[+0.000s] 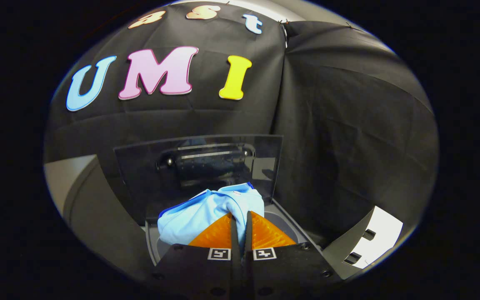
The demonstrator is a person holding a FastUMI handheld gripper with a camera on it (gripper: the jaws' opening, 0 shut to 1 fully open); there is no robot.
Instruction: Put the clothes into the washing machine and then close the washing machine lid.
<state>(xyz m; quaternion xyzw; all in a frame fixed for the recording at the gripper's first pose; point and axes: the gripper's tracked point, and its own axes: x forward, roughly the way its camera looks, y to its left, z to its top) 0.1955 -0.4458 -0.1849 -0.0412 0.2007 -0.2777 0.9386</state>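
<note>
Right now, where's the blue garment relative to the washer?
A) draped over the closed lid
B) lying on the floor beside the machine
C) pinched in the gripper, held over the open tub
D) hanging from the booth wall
C: the fingers are closed on a fold of the light blue garment, which hangs over the washing machine with its lid raised behind.

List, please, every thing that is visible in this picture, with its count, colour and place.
garment: one, light blue with darker blue trim, bunched over the washing machine's opening, just ahead of the fingers.
washing machine: one, grey rim, below the garment.
lid: one, dark and see-through, standing open and upright behind the garment.
booth wall: black cloth, behind and to the side of the machine.
hand-held gripper: one, fingers nearly together, pinching a fold of the garment.
</note>
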